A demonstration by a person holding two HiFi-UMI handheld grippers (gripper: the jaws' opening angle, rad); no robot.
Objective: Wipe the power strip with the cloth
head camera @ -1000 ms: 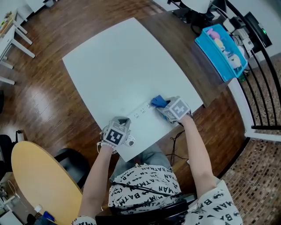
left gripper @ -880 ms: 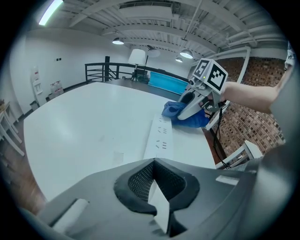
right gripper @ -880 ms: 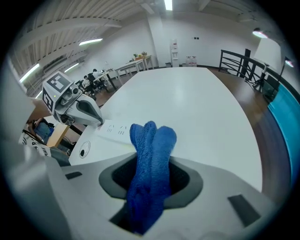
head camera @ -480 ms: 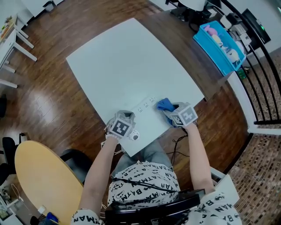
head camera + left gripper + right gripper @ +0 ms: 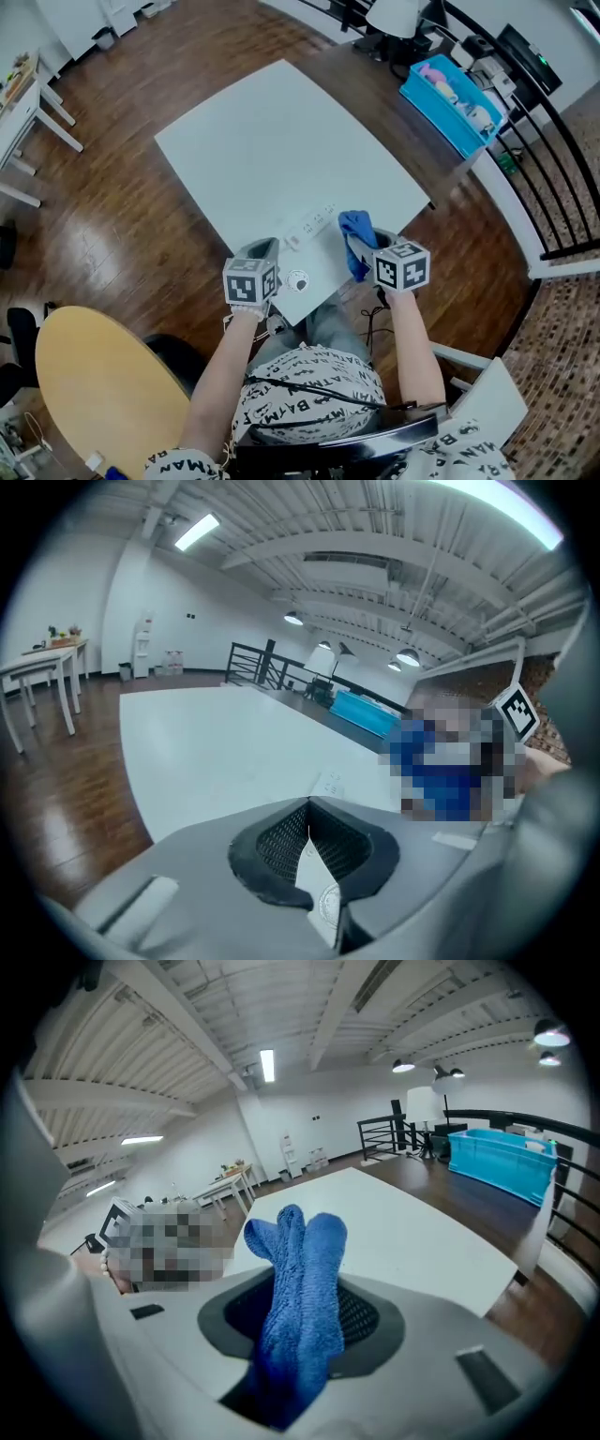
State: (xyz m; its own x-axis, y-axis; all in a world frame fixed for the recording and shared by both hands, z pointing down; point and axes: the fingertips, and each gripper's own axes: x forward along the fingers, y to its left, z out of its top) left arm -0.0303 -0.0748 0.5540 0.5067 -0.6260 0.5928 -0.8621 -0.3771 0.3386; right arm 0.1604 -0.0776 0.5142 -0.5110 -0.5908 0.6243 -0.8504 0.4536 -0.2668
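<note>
R gripper is gripping a blue terry cloth over the white table edge. L gripper, jaws closed w/ nothing between, is sitting just beside the white power strip lying on the table. Black-and-white shirt print is reading "BATMAN".

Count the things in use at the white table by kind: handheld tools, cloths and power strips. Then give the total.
tools: 2 (left tool, right tool)
blue cloth: 1
power strip: 1
total: 4
</note>
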